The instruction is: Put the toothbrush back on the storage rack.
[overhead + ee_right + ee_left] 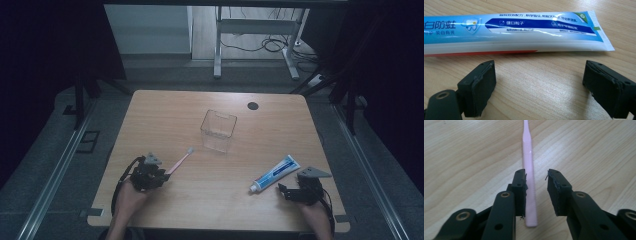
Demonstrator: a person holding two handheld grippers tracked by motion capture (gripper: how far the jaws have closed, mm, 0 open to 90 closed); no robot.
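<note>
Lying flat on the wooden table (220, 185) between the left gripper's (537, 176) parted, unclamped jaws, the pink plastic toothbrush (530, 180) looks set for gripping, which calls for closing, while the right gripper's (539, 77) jaws stand wide before the blue-and-white toothpaste tube (514, 32).

Count on the wooden table (215, 200): one pink toothbrush (181, 161), one blue-and-white toothpaste tube (275, 173), one clear plastic container (218, 130). One dark round spot (253, 105) sits near the table's far edge. Hand-held grippers: two, namely one left gripper (162, 175) and one right gripper (285, 191), each with two black jaws.
</note>
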